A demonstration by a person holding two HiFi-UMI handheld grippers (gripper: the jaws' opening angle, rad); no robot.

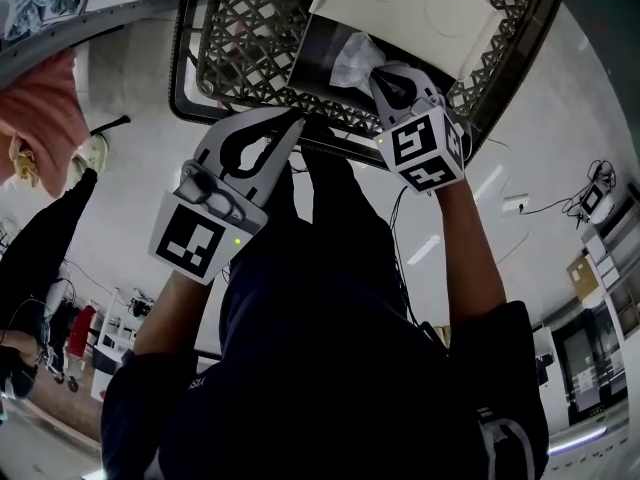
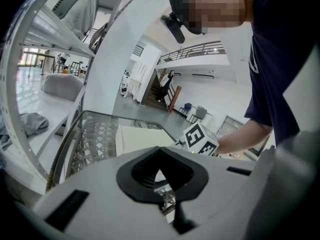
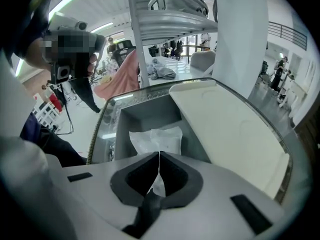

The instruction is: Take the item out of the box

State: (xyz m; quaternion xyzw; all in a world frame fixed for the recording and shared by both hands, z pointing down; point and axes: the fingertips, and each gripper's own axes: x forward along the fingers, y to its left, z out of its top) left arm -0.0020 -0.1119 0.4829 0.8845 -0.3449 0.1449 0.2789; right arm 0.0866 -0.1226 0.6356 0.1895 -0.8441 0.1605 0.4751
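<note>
Nearest the head camera is the person's dark top (image 1: 330,368), with both forearms reaching forward to a black lattice basket (image 1: 245,38). Inside the basket sits a grey box (image 3: 145,115) with its pale lid (image 1: 400,13) hinged open to the right. The task's thing, a crumpled white plastic pouch (image 1: 352,58), lies inside the box against the near wall. The right gripper (image 1: 378,73) is clenched on the pouch's near edge; in the right gripper view a thin sliver of white film shows pinched between the closed jaws, while most of the pouch lies beyond them, down in the box. The left gripper (image 1: 290,126) is closed with nothing in it, and hangs at the basket's near rim, apart from the box. The main risk is the hold itself. Only a narrow bite of slick film seems to be caught, so a quick lift could let it slide free, or stretch and tear the wrapping, and the pouch would drop back in. A second risk is the box: nothing steadies it, so if the pouch drags on the walls the box may rise or shift in the basket. The open lid stands just beside the lifting path, and a sideways pull could knock it.
</note>
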